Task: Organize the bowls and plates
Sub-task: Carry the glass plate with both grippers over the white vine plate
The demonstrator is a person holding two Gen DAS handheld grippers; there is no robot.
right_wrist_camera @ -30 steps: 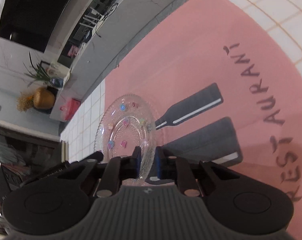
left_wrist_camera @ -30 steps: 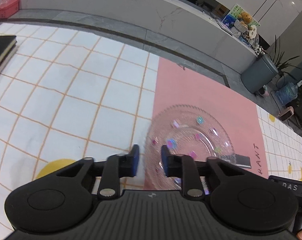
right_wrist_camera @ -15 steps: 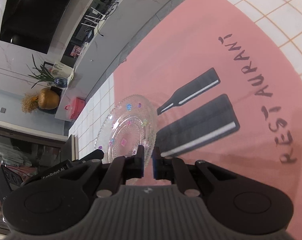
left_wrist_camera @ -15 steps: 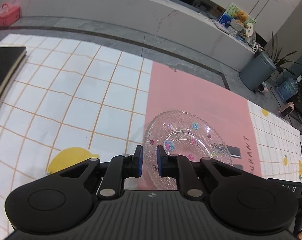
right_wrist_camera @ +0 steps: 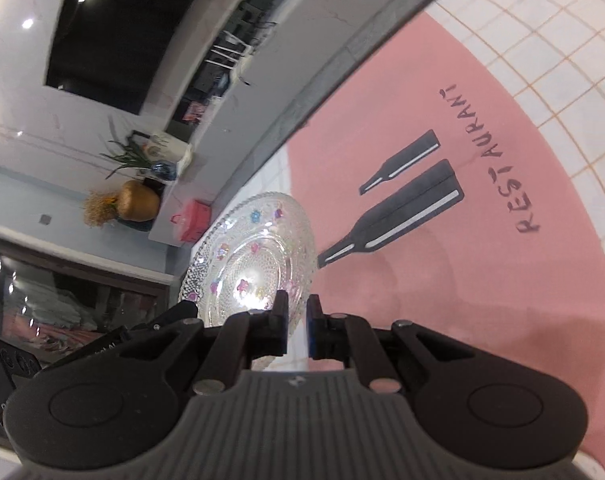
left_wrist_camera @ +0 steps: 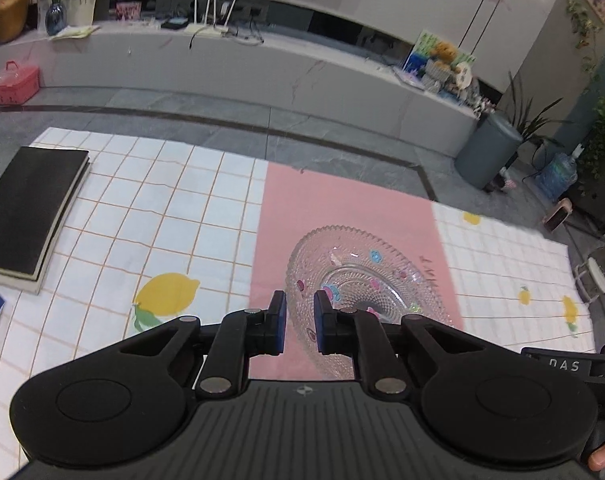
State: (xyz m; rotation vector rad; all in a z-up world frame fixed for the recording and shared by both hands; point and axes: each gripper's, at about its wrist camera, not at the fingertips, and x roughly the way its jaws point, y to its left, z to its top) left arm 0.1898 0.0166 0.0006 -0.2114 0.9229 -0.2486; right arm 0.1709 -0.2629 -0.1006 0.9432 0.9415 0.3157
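From the left wrist view, a clear glass plate [left_wrist_camera: 366,280] with small coloured flower marks hangs tilted above the pink mat [left_wrist_camera: 342,200], with nothing on it. The left gripper [left_wrist_camera: 299,320] has its blue pads drawn close on the plate's near-left rim, the edge passing between them, so it grips the plate there. This gripper points steeply down toward the floor cloth. To the left on the white checked cloth [left_wrist_camera: 142,208] lies a flat black pad [left_wrist_camera: 26,208], and a printed lemon [left_wrist_camera: 168,294] shows just left of the fingers. At the lower right corner a fingertip [left_wrist_camera: 604,458] of the person shows beside the other tool's dark body.

From the right wrist view, the same plate [right_wrist_camera: 254,256] stands nearly on edge, empty, with glare at its centre. The right gripper [right_wrist_camera: 298,322] is pinched almost fully together on the plate's lower rim. It aims down at a shallower slant over the pink mat [right_wrist_camera: 422,300], where printed bottles [right_wrist_camera: 394,216] and lettering lie well apart from the plate.
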